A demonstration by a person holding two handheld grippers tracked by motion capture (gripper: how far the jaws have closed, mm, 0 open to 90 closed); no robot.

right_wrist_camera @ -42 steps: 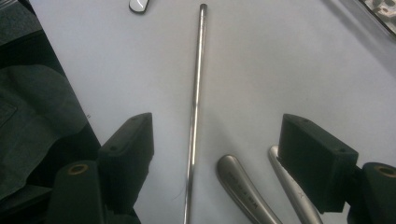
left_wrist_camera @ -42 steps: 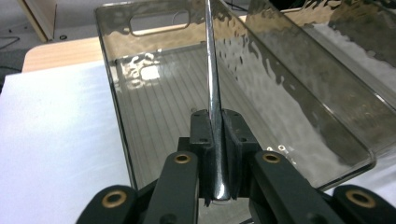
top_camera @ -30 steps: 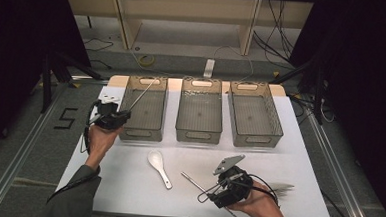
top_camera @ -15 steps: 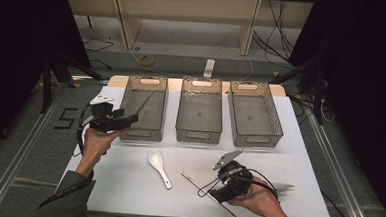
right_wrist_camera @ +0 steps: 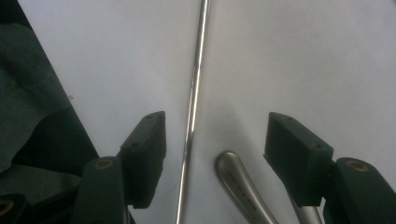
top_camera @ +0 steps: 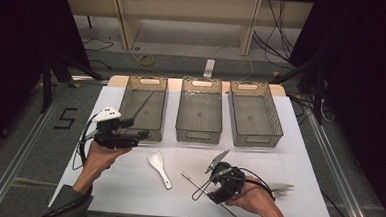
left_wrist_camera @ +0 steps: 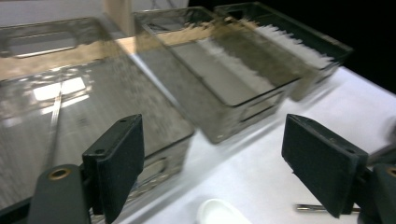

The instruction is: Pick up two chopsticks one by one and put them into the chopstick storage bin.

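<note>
My left gripper (top_camera: 136, 128) hovers by the front left corner of the left basket (top_camera: 132, 88). Its jaws have just been opening and now stand open with nothing between them (left_wrist_camera: 215, 144). A thin metal rod (top_camera: 146, 102) leans inside that basket (left_wrist_camera: 56, 109). My right gripper (top_camera: 225, 190) points down at the table's near edge. Its jaws (right_wrist_camera: 217, 130) have just been closing but are still open, straddling a second metal rod (right_wrist_camera: 194, 102) without pressing on it. A metal handle (right_wrist_camera: 238, 186) lies between them too. A white spoon (top_camera: 159, 167) lies mid-table.
Two more mesh baskets, the middle one (top_camera: 199, 131) and the right one (top_camera: 254, 137), stand in a row at the back. A fork (top_camera: 282, 188) lies right of my right hand. The table's near edge and a dark sleeve (right_wrist_camera: 28, 116) are close to the right gripper.
The left gripper opened, let go of the rod, which now leans in the left basket, and drew back towards the near left. The right gripper's jaws narrowed around the rod on the table.
</note>
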